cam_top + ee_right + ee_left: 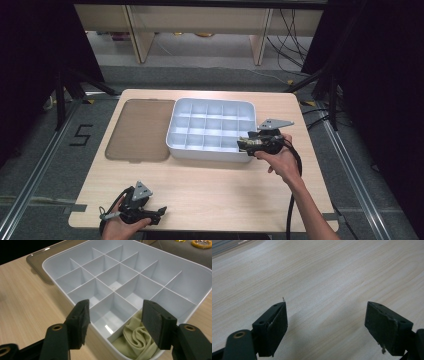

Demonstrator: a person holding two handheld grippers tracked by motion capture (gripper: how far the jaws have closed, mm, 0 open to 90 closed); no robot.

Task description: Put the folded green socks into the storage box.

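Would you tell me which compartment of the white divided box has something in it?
The corner compartment nearest the right gripper holds a crumpled pale yellow-green cloth; the other compartments in view of the white box look bare.

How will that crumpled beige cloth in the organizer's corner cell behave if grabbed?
The crumpled beige cloth is probably floppy: it lies in soft folds. Likely light, and it would drape or unfurl when lifted. It may drag on the dividers of the white plastic compartment tray.

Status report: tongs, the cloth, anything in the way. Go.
Right tongs open above the divided box. Cloth bunched in near corner compartment, not held. Left tongs open over bare table. Nothing blocking.
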